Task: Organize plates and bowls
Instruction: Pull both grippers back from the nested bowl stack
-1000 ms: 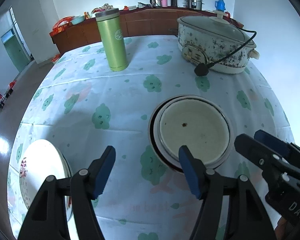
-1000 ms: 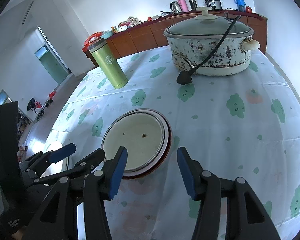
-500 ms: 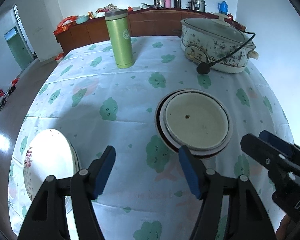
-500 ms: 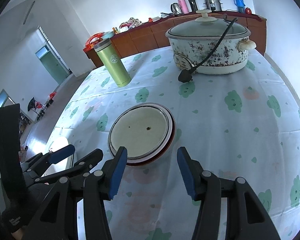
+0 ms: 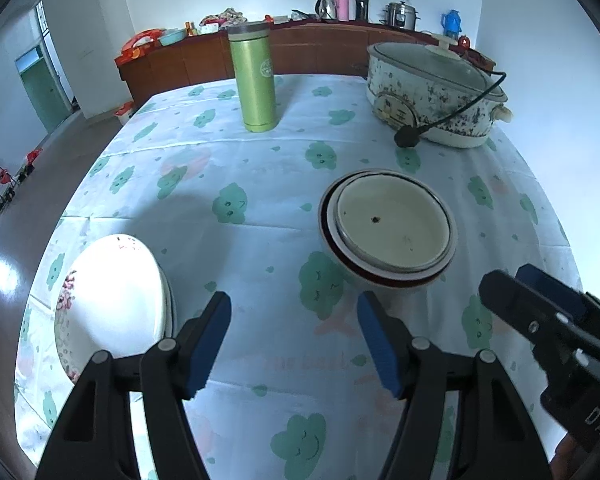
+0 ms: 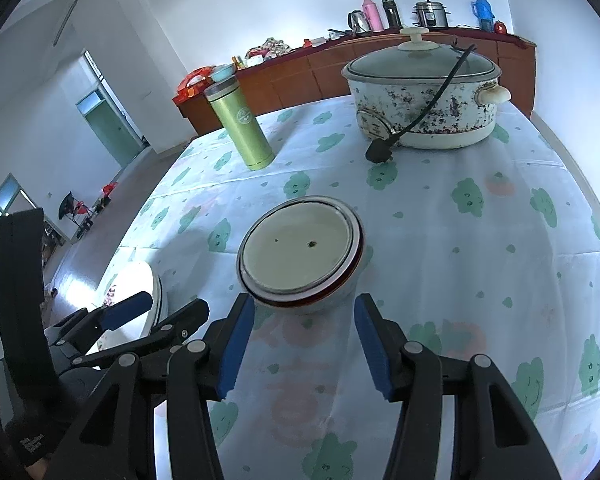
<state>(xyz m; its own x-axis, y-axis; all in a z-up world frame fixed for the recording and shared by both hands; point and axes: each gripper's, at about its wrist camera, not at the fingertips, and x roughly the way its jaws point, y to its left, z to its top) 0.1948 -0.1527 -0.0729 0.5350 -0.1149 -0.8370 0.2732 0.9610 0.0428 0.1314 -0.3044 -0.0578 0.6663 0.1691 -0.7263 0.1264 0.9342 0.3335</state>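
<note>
A stack of nested bowls (image 5: 392,228), cream inside with a dark red rim, sits mid-table; it also shows in the right wrist view (image 6: 300,250). A white plate with a floral edge (image 5: 112,304) lies at the near left; its edge shows in the right wrist view (image 6: 140,284). My left gripper (image 5: 294,338) is open and empty, above the cloth between plate and bowls. My right gripper (image 6: 304,346) is open and empty, just short of the bowls. Each gripper shows in the other's view: the right one (image 5: 540,304), the left one (image 6: 156,312).
A green thermos (image 5: 254,80) stands at the back centre. A speckled electric cooker (image 5: 432,92) with a loose cord and plug (image 5: 408,138) sits at the back right. The table wears a cloud-print cloth (image 5: 228,168). A wooden sideboard with flasks lines the far wall.
Both grippers have pulled back and risen from the bowls, so the bowls look farther off and the white plate has come more fully into the left view. Both stay open.
</note>
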